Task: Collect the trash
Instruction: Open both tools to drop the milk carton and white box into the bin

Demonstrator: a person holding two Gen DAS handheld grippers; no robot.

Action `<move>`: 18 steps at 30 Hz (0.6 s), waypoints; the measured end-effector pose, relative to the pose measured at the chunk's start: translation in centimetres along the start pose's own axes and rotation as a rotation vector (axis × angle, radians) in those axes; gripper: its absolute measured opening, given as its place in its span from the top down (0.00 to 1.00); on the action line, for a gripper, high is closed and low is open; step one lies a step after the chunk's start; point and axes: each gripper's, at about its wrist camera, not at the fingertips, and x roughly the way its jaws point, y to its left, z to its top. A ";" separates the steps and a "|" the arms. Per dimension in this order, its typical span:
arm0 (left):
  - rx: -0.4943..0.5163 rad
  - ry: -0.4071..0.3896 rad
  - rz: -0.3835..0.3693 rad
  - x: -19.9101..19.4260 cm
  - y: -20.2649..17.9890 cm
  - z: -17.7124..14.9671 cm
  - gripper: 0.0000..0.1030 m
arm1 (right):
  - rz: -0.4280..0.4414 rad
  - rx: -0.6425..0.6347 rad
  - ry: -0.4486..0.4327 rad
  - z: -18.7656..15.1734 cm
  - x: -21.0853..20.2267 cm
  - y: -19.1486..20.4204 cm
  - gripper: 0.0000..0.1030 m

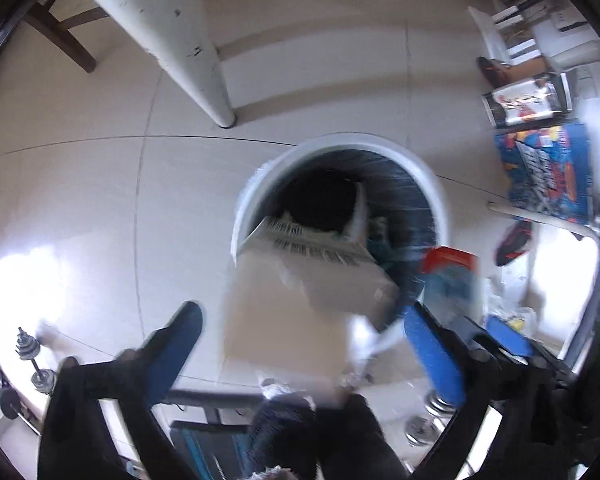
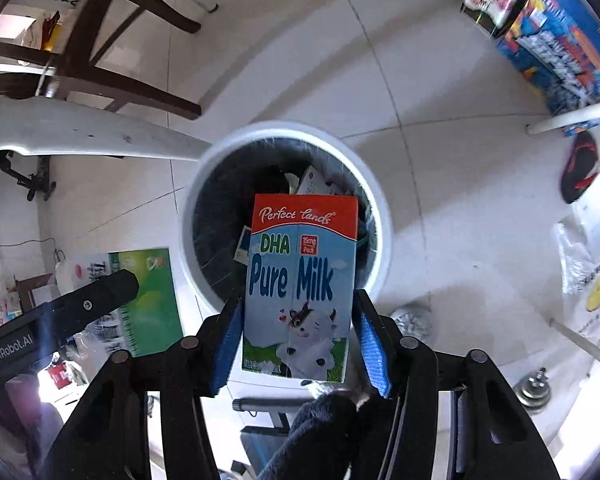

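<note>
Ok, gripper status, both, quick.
Left gripper: open, holding nothing; a blurred box lies between its fingers above the bin.
Right gripper: shut on milk carton.

1. A white table leg [image 1: 188, 40] is standing on the pale tiled floor [image 1: 100, 200].
2. A dark wooden chair [image 2: 112, 60] is sitting nearby.
3. Dumbbells [image 1: 32, 364] are lying on the floor.
4. A blue printed box [image 1: 548, 172] is lying beside a dark sandal [image 1: 514, 242].

Both wrist cameras look steeply down along their fingers at the tiled floor [image 1: 100, 184], each close above the white bin [image 1: 436, 184] near frame centre. The left view sits slightly nearer the bin's rim; the right view hangs almost straight over its mouth. They share the bin [image 2: 380, 208], a white table leg [image 1: 188, 48] and the blue box [image 1: 548, 176].
</note>
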 end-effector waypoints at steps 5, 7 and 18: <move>0.006 -0.029 0.064 -0.4 1.1 -0.8 0.00 | -0.079 -0.029 -0.046 0.2 1.2 -0.3 0.01; 0.014 -0.041 0.093 -0.8 1.3 -1.2 0.00 | -0.125 -0.041 -0.051 0.1 1.3 -0.1 0.00; 0.025 -0.053 0.140 -3.9 0.7 -3.4 0.00 | -0.285 -0.083 -0.062 -0.8 -1.3 0.7 0.00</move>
